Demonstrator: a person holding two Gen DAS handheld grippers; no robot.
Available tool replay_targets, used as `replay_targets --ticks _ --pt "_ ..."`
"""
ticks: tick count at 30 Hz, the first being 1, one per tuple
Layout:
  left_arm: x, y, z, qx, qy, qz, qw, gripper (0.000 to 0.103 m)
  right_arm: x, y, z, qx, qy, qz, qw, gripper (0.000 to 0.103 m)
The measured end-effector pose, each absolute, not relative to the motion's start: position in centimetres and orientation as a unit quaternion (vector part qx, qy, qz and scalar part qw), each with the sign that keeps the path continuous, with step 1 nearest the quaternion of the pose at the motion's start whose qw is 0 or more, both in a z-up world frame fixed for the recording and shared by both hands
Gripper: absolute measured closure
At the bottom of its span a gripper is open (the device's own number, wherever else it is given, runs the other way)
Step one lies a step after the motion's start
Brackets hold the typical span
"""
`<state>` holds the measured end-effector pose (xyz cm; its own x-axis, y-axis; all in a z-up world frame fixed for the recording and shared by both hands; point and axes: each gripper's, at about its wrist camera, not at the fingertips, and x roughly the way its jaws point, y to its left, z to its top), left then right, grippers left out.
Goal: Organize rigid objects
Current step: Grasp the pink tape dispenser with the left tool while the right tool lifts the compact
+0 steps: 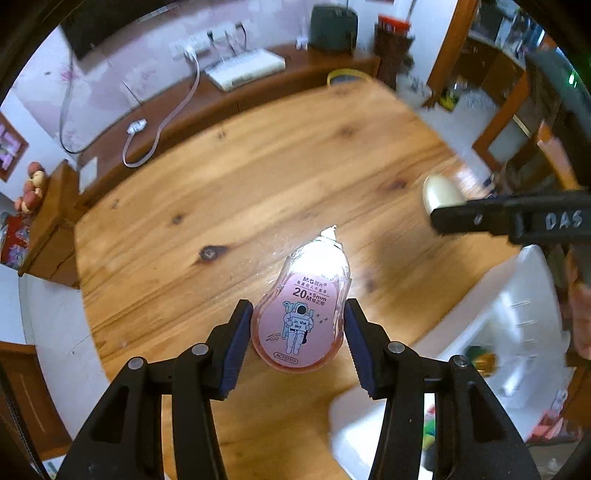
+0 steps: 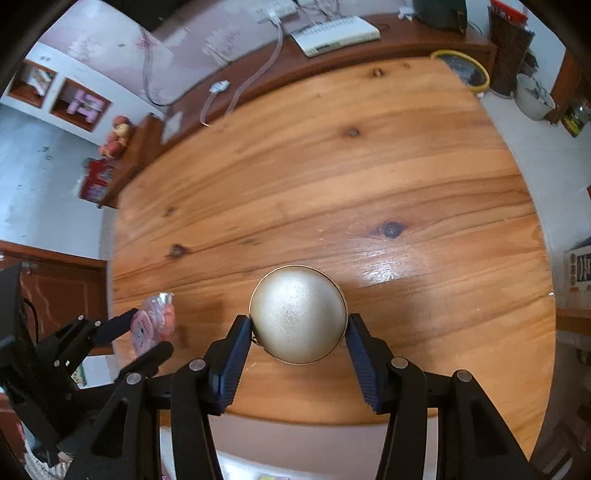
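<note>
My left gripper (image 1: 298, 325) is shut on a pink correction tape dispenser (image 1: 300, 314) with an astronaut label, held above the wooden table (image 1: 258, 177), its tip pointing forward. My right gripper (image 2: 299, 328) is shut on a round pearl-gold domed object (image 2: 298, 314), held over the table's near edge. In the right wrist view the left gripper (image 2: 147, 332) with the pink dispenser (image 2: 153, 323) is at the lower left. In the left wrist view the right gripper's finger (image 1: 480, 219) and the gold object (image 1: 441, 194) show at the right.
A dark wooden sideboard (image 2: 406, 40) behind the table carries a white router (image 2: 334, 35), cables and a dark box. A yellow-rimmed round object (image 2: 463, 68) sits at the table's far right edge. A white chair-like object (image 1: 517, 317) stands at the lower right of the left wrist view.
</note>
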<state>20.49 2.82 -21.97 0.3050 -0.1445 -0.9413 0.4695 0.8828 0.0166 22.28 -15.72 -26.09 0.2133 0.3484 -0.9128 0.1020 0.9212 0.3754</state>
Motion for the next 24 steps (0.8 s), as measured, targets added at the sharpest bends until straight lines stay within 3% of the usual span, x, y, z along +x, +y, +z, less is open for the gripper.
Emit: replay_targets --ticks 11,24 --pt "12.1 1.8 -14.1 0.093 0.513 -0.166 0.837 0.049 13.2 -16.1 -16.0 0.177 0.544 0.158 0.805 0.050" --pt "6.2 -0.1 -16.9 0.082 0.551 -0.092 0.826 0.049 2.1 -15.7 -13.8 0.059 0.518 0.148 0.840 0.050"
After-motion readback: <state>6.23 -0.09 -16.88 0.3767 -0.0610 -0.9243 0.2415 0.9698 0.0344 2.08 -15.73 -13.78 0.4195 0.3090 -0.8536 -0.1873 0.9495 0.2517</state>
